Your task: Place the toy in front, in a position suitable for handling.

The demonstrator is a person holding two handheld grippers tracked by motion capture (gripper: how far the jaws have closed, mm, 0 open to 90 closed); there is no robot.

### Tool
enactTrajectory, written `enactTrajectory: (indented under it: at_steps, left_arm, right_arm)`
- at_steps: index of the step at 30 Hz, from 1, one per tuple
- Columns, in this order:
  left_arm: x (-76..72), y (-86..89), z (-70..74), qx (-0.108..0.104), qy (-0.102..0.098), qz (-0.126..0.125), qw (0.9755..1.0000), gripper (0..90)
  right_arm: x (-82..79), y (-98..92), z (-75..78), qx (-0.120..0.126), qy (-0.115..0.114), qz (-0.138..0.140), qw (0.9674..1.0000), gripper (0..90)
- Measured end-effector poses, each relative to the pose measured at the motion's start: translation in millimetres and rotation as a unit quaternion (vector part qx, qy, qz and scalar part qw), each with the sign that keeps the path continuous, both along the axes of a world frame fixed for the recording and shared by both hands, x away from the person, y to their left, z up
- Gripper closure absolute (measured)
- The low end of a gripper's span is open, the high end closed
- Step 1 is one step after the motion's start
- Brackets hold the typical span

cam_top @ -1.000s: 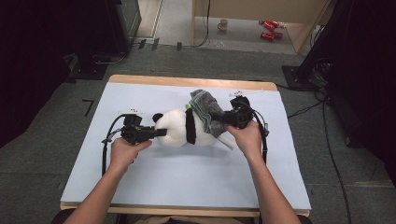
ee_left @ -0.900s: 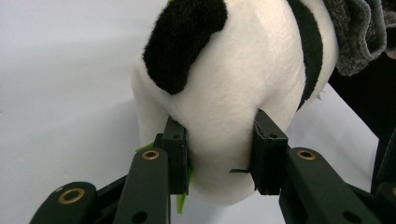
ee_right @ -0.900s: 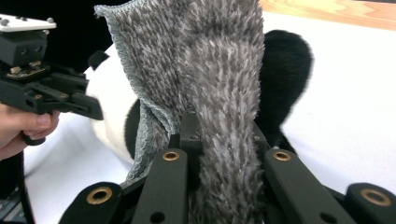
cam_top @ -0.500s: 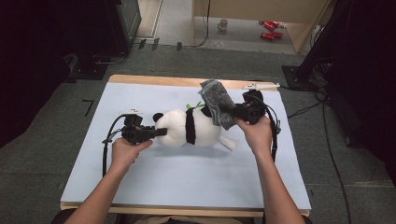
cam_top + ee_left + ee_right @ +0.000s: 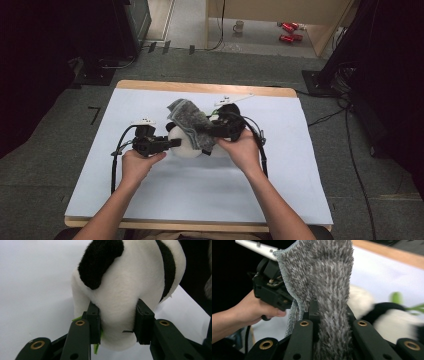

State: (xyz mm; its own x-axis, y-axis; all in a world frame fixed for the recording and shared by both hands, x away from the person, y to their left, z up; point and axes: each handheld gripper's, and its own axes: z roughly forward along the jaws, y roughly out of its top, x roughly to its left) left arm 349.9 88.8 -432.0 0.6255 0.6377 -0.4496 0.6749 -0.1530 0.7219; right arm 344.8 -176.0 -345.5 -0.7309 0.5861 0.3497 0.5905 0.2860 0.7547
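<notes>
A black-and-white plush panda (image 5: pixel 186 142) lies in the middle of the pale blue table cover (image 5: pixel 150 195). My left gripper (image 5: pixel 172 143) is shut on the panda's (image 5: pixel 130 287) white rounded end, with one jaw pressing in on each side. My right gripper (image 5: pixel 212 131) is shut on a fuzzy grey cloth (image 5: pixel 190 121), which drapes over the panda's top. In the right gripper view the grey cloth (image 5: pixel 327 282) rises from between the jaws, with the panda (image 5: pixel 384 317) blurred behind it and the other hand and left gripper (image 5: pixel 272 290) at the left.
The wooden table edge (image 5: pixel 200 88) runs along the back. A white strip (image 5: pixel 232 99) lies on the cover behind the right gripper. Cables (image 5: pixel 116 160) trail from both grippers. On the floor beyond stand a cup (image 5: pixel 239 26) and red objects (image 5: pixel 287 31).
My right gripper has swung left with the grey cloth, bringing it from the panda's right end over its top. The left gripper has kept its hold on the panda.
</notes>
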Motion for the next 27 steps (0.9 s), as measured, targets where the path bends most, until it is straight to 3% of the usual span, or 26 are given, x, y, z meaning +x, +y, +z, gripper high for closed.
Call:
enactTrajectory:
  at_steps: [5, 8, 10, 15, 23, 27]
  left_arm:
    - [-4.2, -2.0, 2.0, 0.005, -0.008, 0.002, 1.0, 63.8]
    - [-7.7, -5.1, 4.4, 0.021, -0.018, 0.002, 0.9996, 63.9]
    - [-7.1, -4.2, 3.6, 0.016, -0.014, 0.001, 0.9998, 63.9]
    - [-3.6, -2.1, 1.6, 0.011, -0.007, 0.001, 0.9999, 63.9]
    - [2.1, 3.3, -1.7, 0.004, 0.007, 0.004, 1.0, 63.8]
    - [3.8, 3.8, -1.2, 0.004, 0.004, -0.001, 1.0, 63.9]
  right_arm:
    - [2.4, 25.2, -20.4, 0.0, 0.028, 0.025, 0.9993, 78.4]
    - [4.5, 32.8, -31.9, -0.038, 0.021, 0.014, 0.9989, 77.9]
    - [7.0, 29.6, -36.6, -0.029, 0.024, 0.015, 0.9992, 78.0]
    - [8.4, 25.2, -34.0, -0.05, 0.006, 0.006, 0.9987, 77.8]
    - [13.7, 5.8, -32.1, -0.07, 0.0, -0.024, 0.9972, 76.5]
    - [18.3, -9.7, -31.2, -0.062, 0.009, -0.04, 0.9973, 77.5]
